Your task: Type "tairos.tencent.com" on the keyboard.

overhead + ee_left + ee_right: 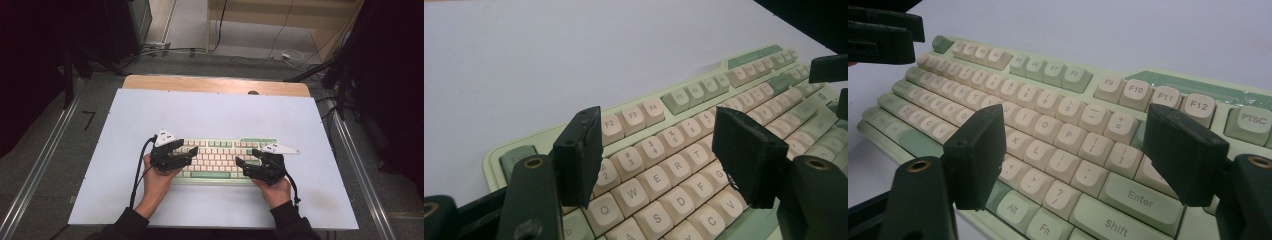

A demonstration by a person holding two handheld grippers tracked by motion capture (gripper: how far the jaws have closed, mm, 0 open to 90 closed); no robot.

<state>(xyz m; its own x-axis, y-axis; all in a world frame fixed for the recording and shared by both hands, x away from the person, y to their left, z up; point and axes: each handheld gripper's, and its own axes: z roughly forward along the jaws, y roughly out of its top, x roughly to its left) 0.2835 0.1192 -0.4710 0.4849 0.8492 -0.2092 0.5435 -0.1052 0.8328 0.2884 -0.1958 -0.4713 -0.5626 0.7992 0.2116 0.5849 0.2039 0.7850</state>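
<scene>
Keyboard [220,161] lies under both tools—left [189,148], right [248,157].

Table: we saw a wooden table [215,84] under a pale lavender-white mat [210,115] that covered nearly all of its top.
Floor: we saw grey carpet [50,165] with metal rails [37,167] running along both sides of the table.
Beyond the table: we saw light wooden furniture [280,15] and loose cables [200,50] across the floor.
Sides: we saw dark curtains [390,75] at left and right.
Light: it was dim and even.
</scene>
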